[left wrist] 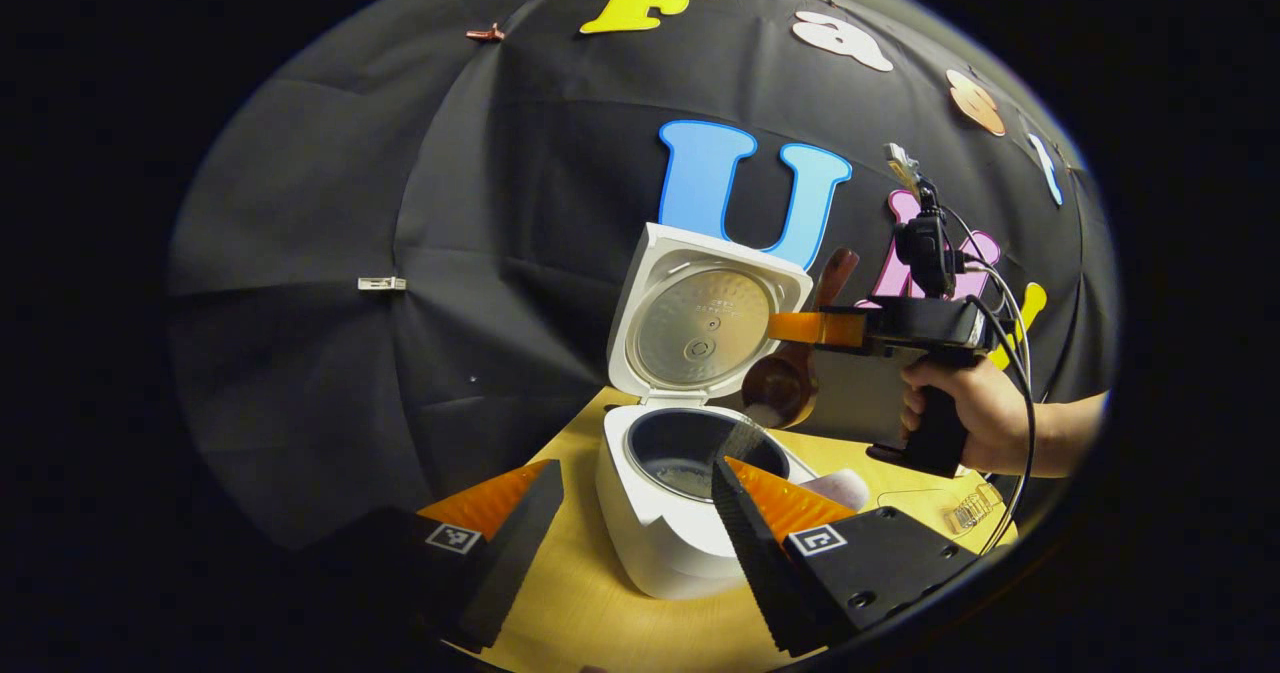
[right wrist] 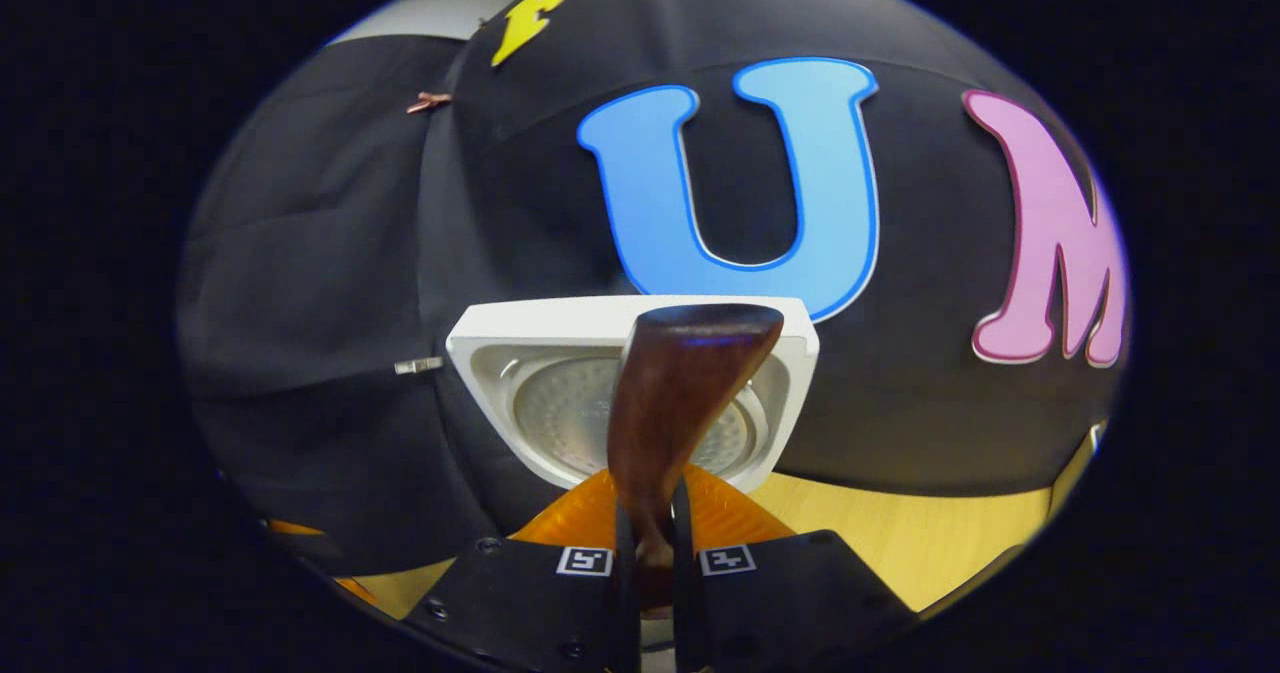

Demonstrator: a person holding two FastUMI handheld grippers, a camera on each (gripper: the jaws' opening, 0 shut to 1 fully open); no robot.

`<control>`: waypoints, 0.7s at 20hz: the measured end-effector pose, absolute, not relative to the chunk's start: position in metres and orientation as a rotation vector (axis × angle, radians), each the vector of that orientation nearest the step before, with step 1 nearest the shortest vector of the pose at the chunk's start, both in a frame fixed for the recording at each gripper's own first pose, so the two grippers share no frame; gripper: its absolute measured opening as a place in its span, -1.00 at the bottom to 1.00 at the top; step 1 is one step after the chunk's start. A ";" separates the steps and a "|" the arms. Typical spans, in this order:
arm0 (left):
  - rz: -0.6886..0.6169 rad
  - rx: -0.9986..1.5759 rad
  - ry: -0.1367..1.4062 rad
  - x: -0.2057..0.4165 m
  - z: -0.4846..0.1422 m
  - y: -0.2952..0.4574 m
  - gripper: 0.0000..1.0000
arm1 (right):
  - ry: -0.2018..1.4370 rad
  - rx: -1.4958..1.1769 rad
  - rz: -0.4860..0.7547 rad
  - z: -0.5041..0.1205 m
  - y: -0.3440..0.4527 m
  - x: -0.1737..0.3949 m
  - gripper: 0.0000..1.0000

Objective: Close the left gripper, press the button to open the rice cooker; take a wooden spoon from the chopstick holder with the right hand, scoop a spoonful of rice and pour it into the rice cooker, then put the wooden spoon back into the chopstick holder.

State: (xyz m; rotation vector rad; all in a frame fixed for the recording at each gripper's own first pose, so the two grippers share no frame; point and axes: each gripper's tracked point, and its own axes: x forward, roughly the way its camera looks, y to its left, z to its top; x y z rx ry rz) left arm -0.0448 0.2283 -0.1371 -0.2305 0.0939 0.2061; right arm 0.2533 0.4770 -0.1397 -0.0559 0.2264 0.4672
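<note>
The white rice cooker (left wrist: 655,523) stands open on the wooden table, its lid (left wrist: 700,323) upright and some rice lying in the dark inner pot (left wrist: 690,458). My right gripper (left wrist: 815,328), held by a hand (left wrist: 975,413), is shut on the wooden spoon (left wrist: 780,385). The spoon's bowl is tipped down over the pot's right rim and rice (left wrist: 745,435) streams from it. In the right gripper view the spoon handle (right wrist: 685,383) rises from between the shut right gripper (right wrist: 652,518), with the lid (right wrist: 545,353) behind it. My left gripper (left wrist: 637,468) is open, low in front of the cooker.
A pale rounded object (left wrist: 842,485) lies just right of the cooker, partly behind my left gripper's finger. A clear object (left wrist: 968,508) rests on the table (left wrist: 580,603) under the hand. Cables (left wrist: 1015,353) trail from the right gripper. The black cloth wall stands close behind.
</note>
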 end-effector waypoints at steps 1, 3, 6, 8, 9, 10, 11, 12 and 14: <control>0.209 -0.233 0.094 -0.046 -0.138 0.228 0.91 | 0.212 -0.114 0.483 -0.142 0.480 0.252 -0.67; 0.213 -0.238 0.097 -0.046 -0.138 0.228 0.91 | 0.176 -0.230 0.519 -0.141 0.489 0.245 -0.67; 0.205 -0.239 0.102 -0.044 -0.141 0.224 0.91 | 0.112 -0.402 0.564 -0.140 0.501 0.235 -0.67; 0.202 -0.238 0.101 -0.046 -0.142 0.222 0.91 | 0.071 -0.501 0.589 -0.138 0.507 0.228 -0.67; 0.202 -0.239 0.099 -0.046 -0.141 0.222 0.83 | 0.053 -0.543 0.601 -0.138 0.509 0.224 -0.67; 0.203 -0.243 0.102 -0.046 -0.143 0.221 0.91 | 0.034 -0.583 0.616 -0.138 0.513 0.220 -0.67; 0.201 -0.247 0.104 -0.046 -0.143 0.220 0.91 | 0.018 -0.620 0.625 -0.139 0.516 0.216 -0.67; 0.201 -0.246 0.104 -0.047 -0.144 0.219 0.91 | 0.010 -0.644 0.633 -0.141 0.517 0.214 -0.66; 0.202 -0.238 0.101 -0.049 -0.141 0.220 0.91 | 0.048 -0.592 0.654 -0.143 0.521 0.209 -0.67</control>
